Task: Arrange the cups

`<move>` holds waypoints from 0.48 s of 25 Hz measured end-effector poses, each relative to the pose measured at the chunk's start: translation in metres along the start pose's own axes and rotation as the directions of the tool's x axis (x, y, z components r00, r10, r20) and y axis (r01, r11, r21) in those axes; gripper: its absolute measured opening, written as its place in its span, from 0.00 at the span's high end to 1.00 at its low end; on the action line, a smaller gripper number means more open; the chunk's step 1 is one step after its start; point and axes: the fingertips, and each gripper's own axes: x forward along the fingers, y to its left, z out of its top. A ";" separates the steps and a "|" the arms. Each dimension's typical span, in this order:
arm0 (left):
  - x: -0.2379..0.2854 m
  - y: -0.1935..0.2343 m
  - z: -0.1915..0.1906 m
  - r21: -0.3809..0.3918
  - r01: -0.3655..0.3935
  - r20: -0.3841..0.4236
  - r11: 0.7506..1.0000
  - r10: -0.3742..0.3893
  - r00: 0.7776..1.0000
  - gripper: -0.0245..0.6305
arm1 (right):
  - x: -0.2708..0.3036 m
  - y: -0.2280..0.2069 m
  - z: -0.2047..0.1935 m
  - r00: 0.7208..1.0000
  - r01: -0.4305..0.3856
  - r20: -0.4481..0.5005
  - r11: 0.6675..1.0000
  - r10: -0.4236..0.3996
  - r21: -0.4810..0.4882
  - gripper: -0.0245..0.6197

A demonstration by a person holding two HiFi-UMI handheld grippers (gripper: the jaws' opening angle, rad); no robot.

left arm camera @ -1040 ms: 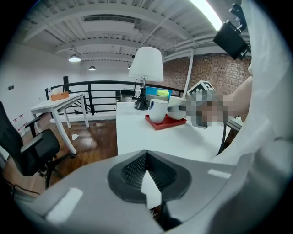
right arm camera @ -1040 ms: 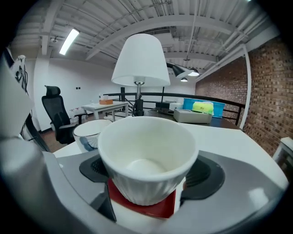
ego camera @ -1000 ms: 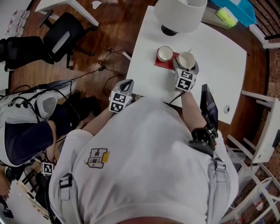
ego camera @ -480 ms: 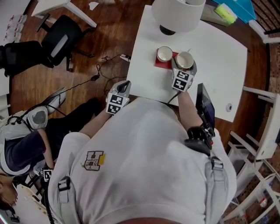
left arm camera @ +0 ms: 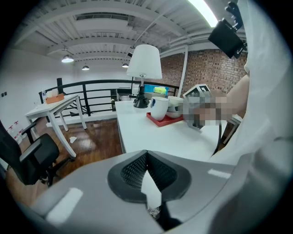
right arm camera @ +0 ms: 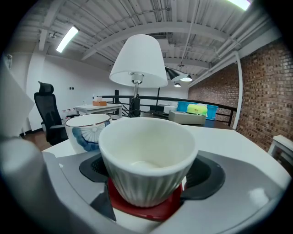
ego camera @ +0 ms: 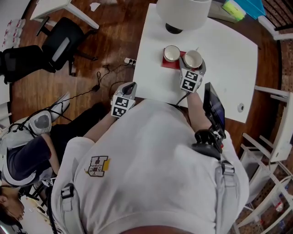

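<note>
A ribbed white cup (right arm camera: pixel 146 160) stands on a red mat (right arm camera: pixel 151 210), and my right gripper (right arm camera: pixel 146 179) is shut on it, one dark pad against each side. A white cup with a blue pattern (right arm camera: pixel 87 130) stands just left of it on the same mat. From above, both cups (ego camera: pixel 172 53) (ego camera: pixel 192 59) sit near the table's near edge, with the right gripper (ego camera: pixel 192 68) behind the right-hand one. My left gripper (ego camera: pixel 130 87) hangs shut and empty off the table's left edge over the floor. In its own view the left gripper (left arm camera: pixel 147 183) faces the cups (left arm camera: pixel 159 107) from a distance.
A big white lamp (ego camera: pixel 183 13) stands at the back of the white table (ego camera: pixel 229 68). A dark tablet (ego camera: pixel 214 107) leans at the table's near right edge. An office chair (ego camera: pixel 64 36), floor cables (ego camera: pixel 105 73) and a seated person (ego camera: pixel 27 155) are to the left.
Both grippers and both cups stay where they were. Only the head camera has shifted a little, and the person at the left sits lower in the picture.
</note>
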 end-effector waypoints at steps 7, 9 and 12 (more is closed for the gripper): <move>-0.004 -0.001 -0.001 0.009 -0.002 0.008 1.000 0.002 1.000 0.96 | -0.002 0.003 -0.002 1.000 -0.011 -0.007 1.000 0.011 -0.012 0.24; -0.003 -0.003 0.001 0.011 -0.001 0.011 1.000 0.000 1.000 0.96 | -0.003 0.004 0.001 1.000 -0.022 -0.006 1.000 0.022 -0.023 0.24; -0.002 -0.006 0.003 0.014 -0.007 0.014 1.000 0.007 1.000 0.96 | -0.004 0.004 0.008 0.998 -0.052 0.021 0.998 0.053 -0.045 0.20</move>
